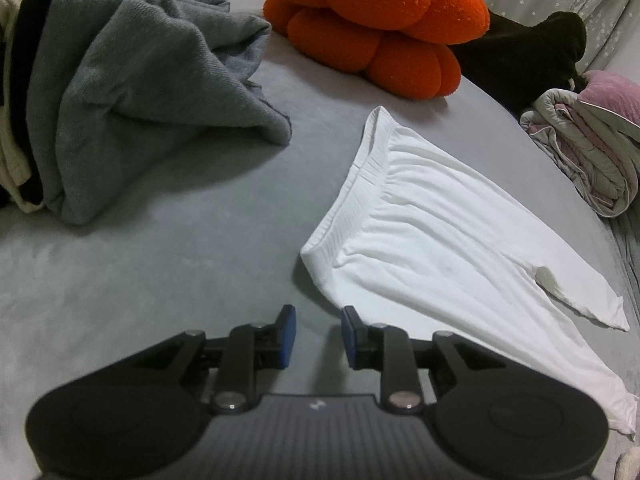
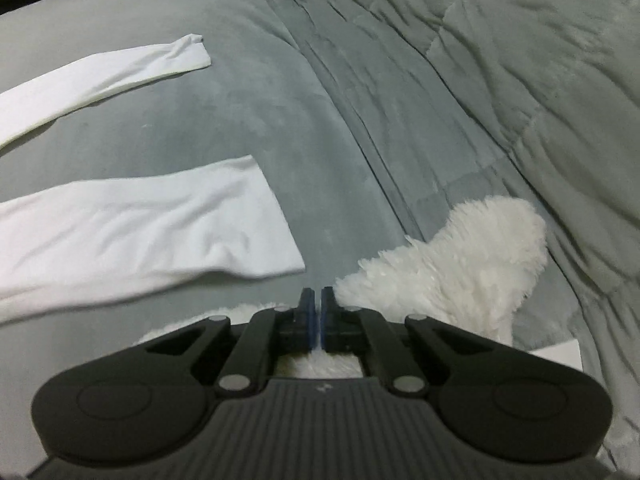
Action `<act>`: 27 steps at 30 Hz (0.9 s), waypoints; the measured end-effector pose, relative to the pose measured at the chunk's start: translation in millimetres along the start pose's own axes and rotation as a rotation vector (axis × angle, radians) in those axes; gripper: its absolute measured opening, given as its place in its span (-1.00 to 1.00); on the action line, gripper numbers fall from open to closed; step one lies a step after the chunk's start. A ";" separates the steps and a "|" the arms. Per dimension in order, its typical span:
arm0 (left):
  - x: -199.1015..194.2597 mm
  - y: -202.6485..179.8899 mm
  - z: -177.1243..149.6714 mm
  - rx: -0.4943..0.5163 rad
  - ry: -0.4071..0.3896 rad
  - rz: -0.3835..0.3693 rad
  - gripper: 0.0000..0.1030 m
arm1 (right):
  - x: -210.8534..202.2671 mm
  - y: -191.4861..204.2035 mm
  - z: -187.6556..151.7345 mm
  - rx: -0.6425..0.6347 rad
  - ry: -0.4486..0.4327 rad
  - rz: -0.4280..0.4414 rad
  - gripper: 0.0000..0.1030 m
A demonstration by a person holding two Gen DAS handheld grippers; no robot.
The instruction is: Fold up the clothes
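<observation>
White leggings (image 1: pixel 452 232) lay flat on the grey bed (image 1: pixel 168 264), waistband toward a crumpled grey sweatshirt (image 1: pixel 140 96), with an orange knot cushion (image 1: pixel 376 28), a dark garment (image 1: pixel 524 56) and a folded pink quilt (image 1: pixel 592 140) behind them. The left gripper (image 1: pixel 318 330) hovered beside the waistband corner, jaws slightly parted and empty. The right gripper (image 2: pixel 319 312) stood fully closed on nothing near the leg ends (image 2: pixel 160 232), above a white fluffy item (image 2: pixel 452 256); no writing was legible.

white trousers (image 2: pixel 132 236) cut off left, fleece (image 2: pixel 452 264) partly hidden
</observation>
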State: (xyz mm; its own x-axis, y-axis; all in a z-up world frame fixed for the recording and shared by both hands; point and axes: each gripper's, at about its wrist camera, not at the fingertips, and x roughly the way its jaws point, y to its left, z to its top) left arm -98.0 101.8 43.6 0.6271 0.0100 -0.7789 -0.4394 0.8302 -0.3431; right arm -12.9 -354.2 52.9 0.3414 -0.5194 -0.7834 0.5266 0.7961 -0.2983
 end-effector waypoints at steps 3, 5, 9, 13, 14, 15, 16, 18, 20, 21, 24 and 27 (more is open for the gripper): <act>0.1 0.2 0.7 -0.001 0.001 0.000 -0.51 | -11.2 -3.2 -9.7 0.011 -0.001 0.021 -1.00; -0.1 0.8 0.6 -0.002 0.000 -0.001 -0.51 | -13.0 -0.2 -14.4 0.005 -0.002 0.022 -1.00; 0.3 2.1 1.5 -0.009 0.003 -0.005 -0.51 | -10.1 11.3 -12.8 -0.038 0.002 0.000 -1.00; 0.4 -0.8 1.1 0.003 -0.003 -0.007 -0.50 | -16.6 13.6 0.0 -0.019 -0.080 0.072 -0.61; 0.6 -1.4 0.8 0.004 -0.004 -0.007 -0.50 | -22.9 14.3 4.3 0.017 -0.110 0.109 -0.20; 0.7 -2.0 0.6 0.006 -0.005 -0.008 -0.50 | -28.6 15.3 8.5 0.053 -0.135 0.147 0.11; 0.7 -2.5 0.4 0.007 -0.006 -0.010 -0.50 | -28.3 17.9 12.9 0.071 -0.121 0.187 0.54; 1.2 -2.4 0.9 0.006 -0.007 -0.012 -0.50 | -19.8 17.6 20.8 0.149 -0.077 0.234 0.57; 2.4 -1.1 2.9 0.001 -0.011 -0.005 -0.50 | -4.8 12.8 28.1 0.260 -0.020 0.252 0.49; 3.4 0.2 4.5 -0.002 -0.019 0.005 -0.50 | 2.5 10.7 31.7 0.312 0.007 0.258 0.42; 7.0 2.6 8.8 -0.014 -0.027 0.013 -0.51 | 15.2 20.4 37.0 0.310 0.045 0.180 -0.15; 10.5 2.8 10.9 -0.004 -0.017 0.007 -0.90 | 21.1 25.9 32.7 0.293 0.084 0.178 -0.62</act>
State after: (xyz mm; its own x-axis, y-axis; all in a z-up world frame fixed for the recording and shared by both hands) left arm -85.6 110.3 40.2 0.6348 0.0256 -0.7723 -0.4463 0.8280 -0.3395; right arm 33.4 -354.6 46.4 0.3891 -0.3436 -0.8547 0.6697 0.7426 0.0064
